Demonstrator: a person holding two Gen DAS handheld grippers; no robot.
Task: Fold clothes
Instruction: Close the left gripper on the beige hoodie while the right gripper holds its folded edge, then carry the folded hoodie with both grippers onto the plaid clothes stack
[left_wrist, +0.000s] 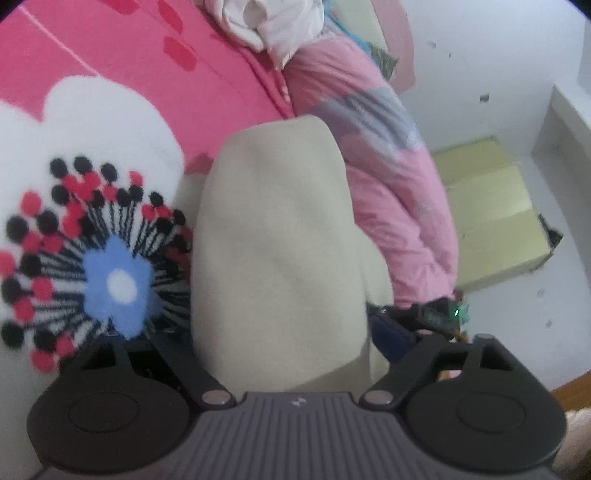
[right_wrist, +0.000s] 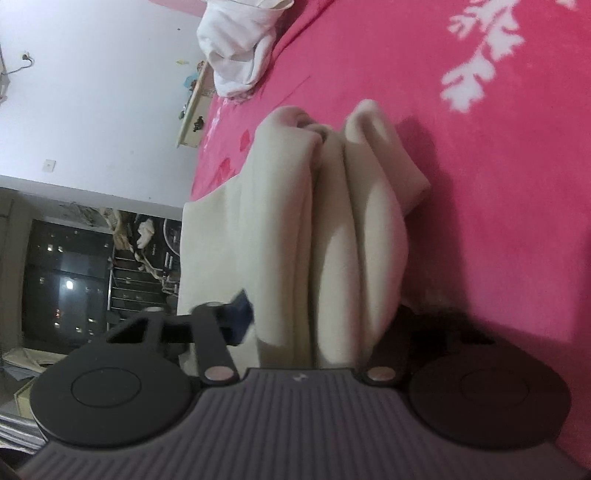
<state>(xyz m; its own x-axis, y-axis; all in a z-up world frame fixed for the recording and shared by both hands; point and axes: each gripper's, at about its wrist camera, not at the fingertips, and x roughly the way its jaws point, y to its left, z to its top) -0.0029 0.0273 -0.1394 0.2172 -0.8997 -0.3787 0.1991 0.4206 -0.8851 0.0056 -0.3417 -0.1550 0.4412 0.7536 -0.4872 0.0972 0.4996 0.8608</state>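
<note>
A cream garment lies in thick folds on the pink floral blanket. In the left wrist view it fills the whole gap of my left gripper and hides the fingertips; only a blue pad shows, against its right edge. In the right wrist view the same cream garment is bunched into long ridges inside my right gripper. There the blue pad presses into the cloth's left side, and the other finger is in shadow under the cloth.
A heap of white clothes sits at the far end of the blanket. A pink quilt lies along the bed's edge, with a yellow box on the floor beyond. A dark window is at left.
</note>
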